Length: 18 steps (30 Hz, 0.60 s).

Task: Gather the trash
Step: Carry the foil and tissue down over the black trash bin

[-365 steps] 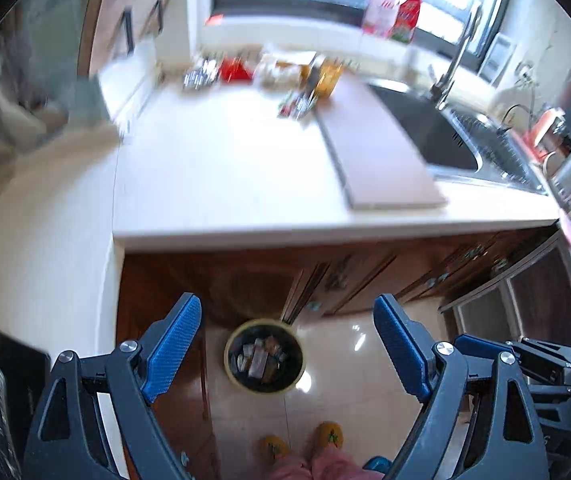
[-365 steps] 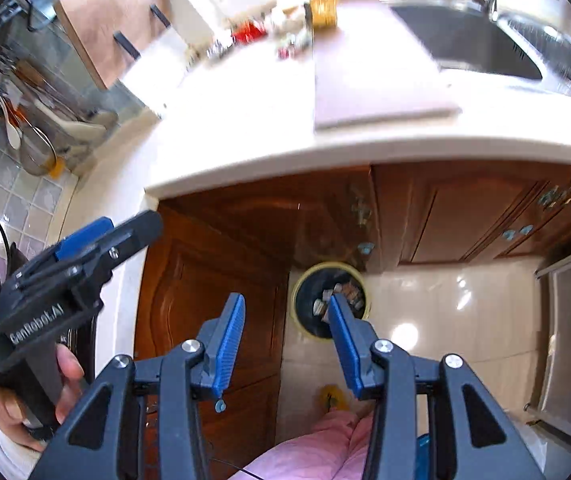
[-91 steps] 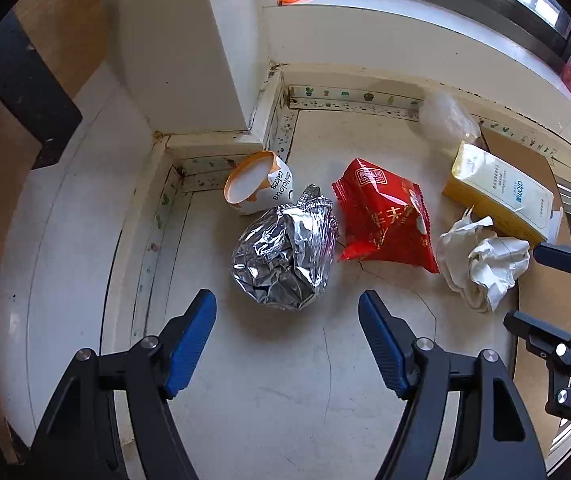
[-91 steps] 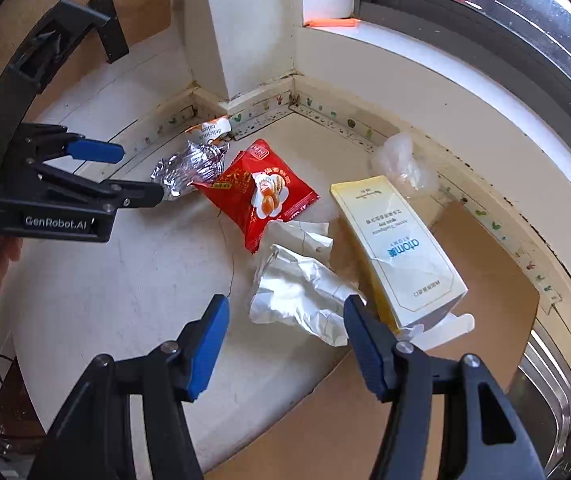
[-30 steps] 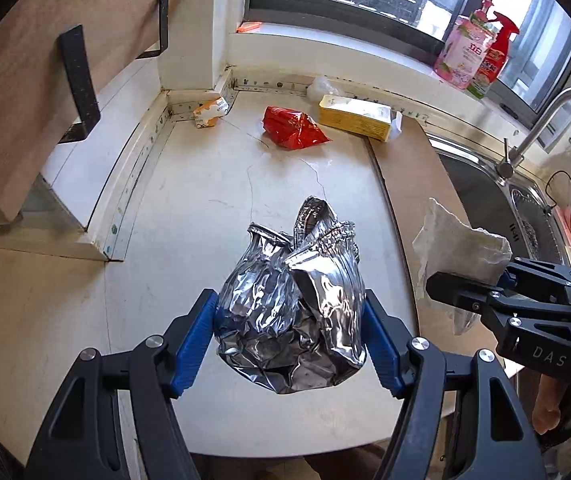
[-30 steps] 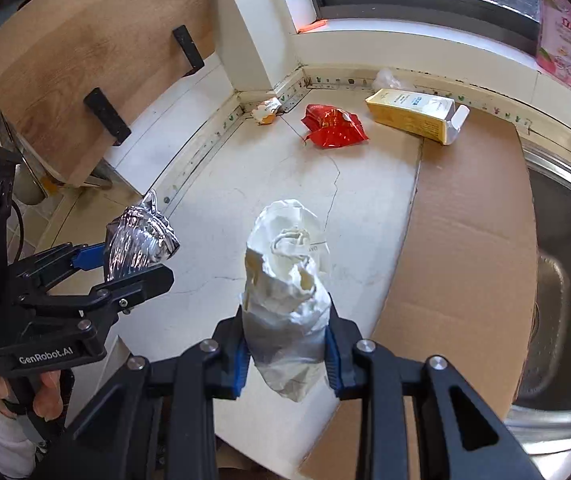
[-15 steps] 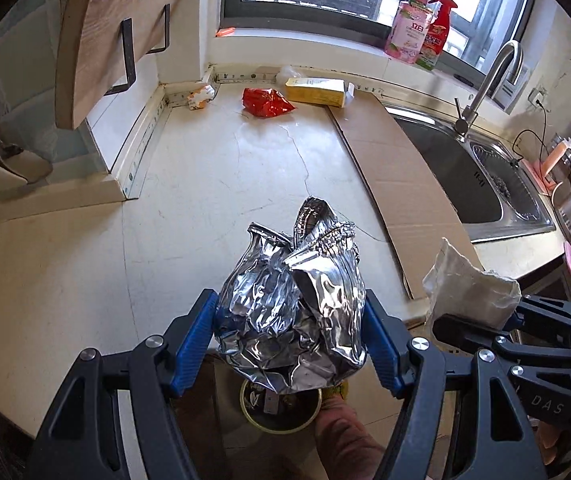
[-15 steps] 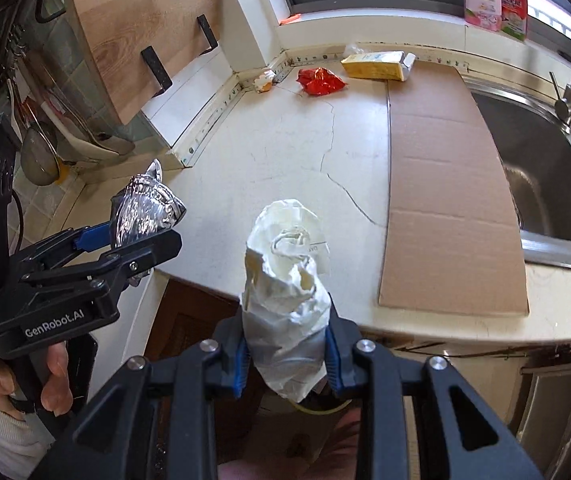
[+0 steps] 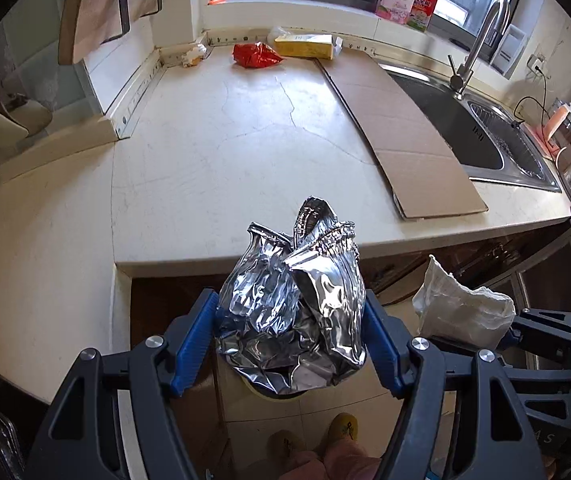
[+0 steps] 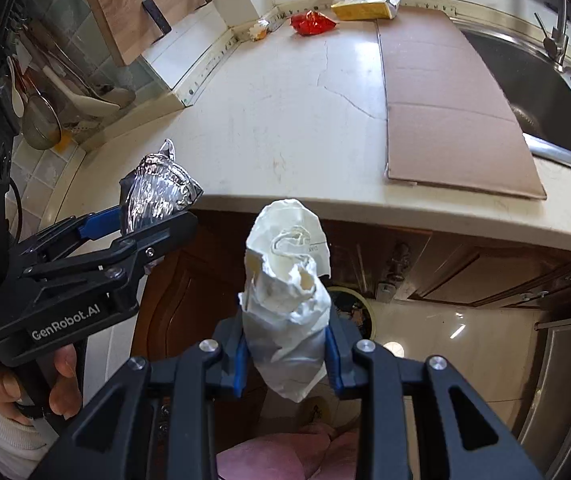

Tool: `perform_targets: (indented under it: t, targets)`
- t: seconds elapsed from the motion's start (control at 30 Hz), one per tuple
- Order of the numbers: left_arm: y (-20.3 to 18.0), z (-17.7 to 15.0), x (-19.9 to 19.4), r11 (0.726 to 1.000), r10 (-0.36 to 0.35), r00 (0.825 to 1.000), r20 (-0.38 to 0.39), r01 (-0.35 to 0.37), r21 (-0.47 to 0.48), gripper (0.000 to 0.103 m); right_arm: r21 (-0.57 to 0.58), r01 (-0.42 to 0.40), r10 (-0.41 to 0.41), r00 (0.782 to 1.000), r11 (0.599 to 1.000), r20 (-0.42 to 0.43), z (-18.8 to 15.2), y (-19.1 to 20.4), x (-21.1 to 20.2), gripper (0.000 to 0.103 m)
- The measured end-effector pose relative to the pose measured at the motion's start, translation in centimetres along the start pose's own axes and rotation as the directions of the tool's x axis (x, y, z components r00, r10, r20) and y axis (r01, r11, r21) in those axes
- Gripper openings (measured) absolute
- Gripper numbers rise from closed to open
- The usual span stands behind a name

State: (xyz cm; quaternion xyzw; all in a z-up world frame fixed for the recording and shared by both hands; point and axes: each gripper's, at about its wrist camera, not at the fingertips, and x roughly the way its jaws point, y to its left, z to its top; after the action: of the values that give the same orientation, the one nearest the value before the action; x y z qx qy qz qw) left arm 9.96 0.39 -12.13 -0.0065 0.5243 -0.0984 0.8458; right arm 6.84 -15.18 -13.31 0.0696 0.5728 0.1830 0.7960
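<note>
Crumpled silver foil bag [image 9: 291, 312] sits clamped in the left hand-held gripper [image 9: 289, 344]; the right hand-held gripper [image 10: 287, 354] pinches a crushed white paper wad [image 10: 285, 304], both past the desk [image 9: 225, 152] edge.

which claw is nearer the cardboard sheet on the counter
Right. The right claw, shut on crumpled white paper, sits just off the cardboard sheet's near end. The left claw, holding foil, is further over.
</note>
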Motion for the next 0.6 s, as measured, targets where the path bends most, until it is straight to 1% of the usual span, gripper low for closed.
perform_targets:
  t: [0.13, 0.23, 0.37, 0.5, 0.6]
  targets:
    - [-0.3, -2.5, 2.7, 1.000, 0.012, 0.999, -0.038, -0.013, -0.020, 0.068, -0.016, -0.008, 0.008, 0.999, 1.000, -0.041, -1.9, -0.8, 2.6, 0.030]
    - [0.0, -4.7, 5.4, 0.997, 0.009, 0.996, -0.088, -0.015, -0.069, 0.068, -0.001, -0.022, 0.022, 0.995, 1.000, -0.099, -3.7, -2.2, 5.7, 0.030]
    - [0.7, -8.1, 10.0, 0.993, -0.009, 0.987, -0.160, -0.011, -0.119, 0.069, 0.042, -0.030, 0.038, 0.983, 0.999, -0.182, -6.0, -4.6, 10.9, 0.030]
    - [1.4, -11.3, 14.7, 0.990, -0.022, 0.979, -0.202, -0.007, -0.143, 0.069, 0.098, -0.024, 0.047, 0.969, 0.995, -0.244, -8.0, -6.8, 16.4, 0.030]
    - [2.5, -13.5, 18.6, 0.983, -0.061, 0.972, -0.226, 0.019, -0.183, 0.069, 0.109, -0.008, 0.038, 0.958, 0.994, -0.284, -9.2, -7.9, 20.5, 0.030]
